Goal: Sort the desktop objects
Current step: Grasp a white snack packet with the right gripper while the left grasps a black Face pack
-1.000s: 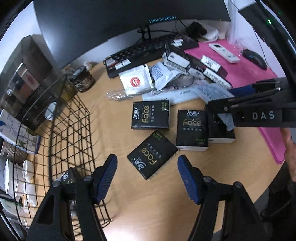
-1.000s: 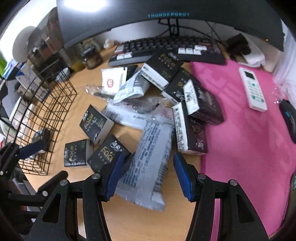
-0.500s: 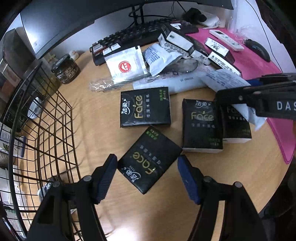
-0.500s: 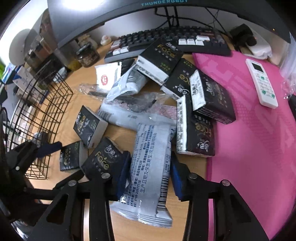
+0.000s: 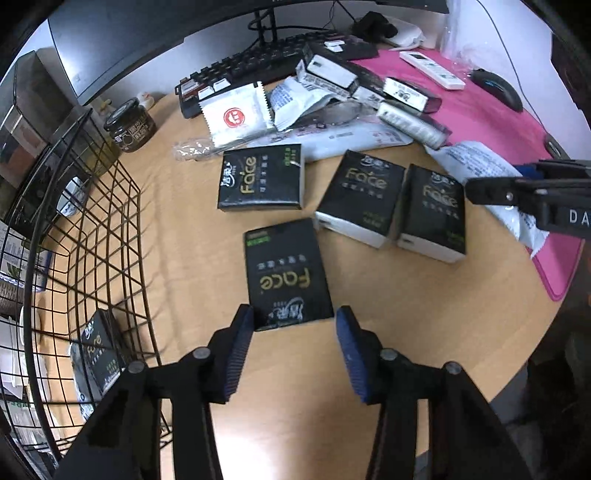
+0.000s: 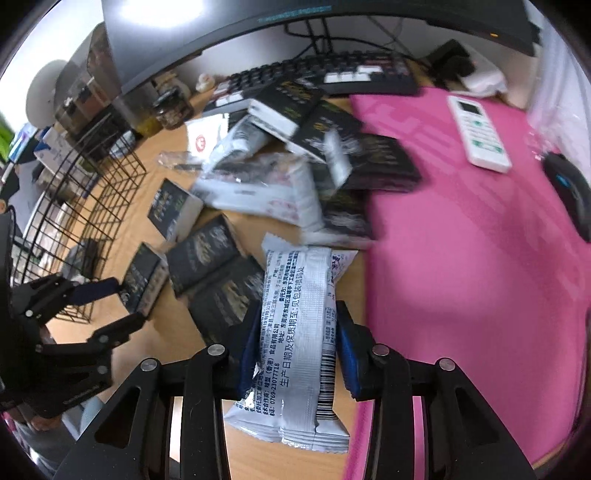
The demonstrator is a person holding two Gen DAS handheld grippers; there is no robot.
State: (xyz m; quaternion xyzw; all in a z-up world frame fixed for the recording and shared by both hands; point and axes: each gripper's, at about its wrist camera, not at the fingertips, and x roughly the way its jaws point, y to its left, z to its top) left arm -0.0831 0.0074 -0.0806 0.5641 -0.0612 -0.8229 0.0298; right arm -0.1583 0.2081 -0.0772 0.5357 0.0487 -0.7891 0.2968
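Both views are fisheye: black corners, straight lines bowed hard toward the rims. Lighting is even indoor, moderately bright, soft shadows. Right wrist view: blown-out glare patch on the monitor (image 6: 258, 33) at top, motion blur across the packs (image 6: 332, 155) mid-frame and the basket (image 6: 92, 206), while the pouch (image 6: 295, 332) near the lens is sharp with readable print. Left wrist view is sharp overall; faint sheen on the desk (image 5: 295, 413) at bottom.

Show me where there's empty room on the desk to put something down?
Bare wood lies between the basket and the tissue packs, and along the near edge. The pink mat is mostly bare. The pile before the keyboard is crowded.
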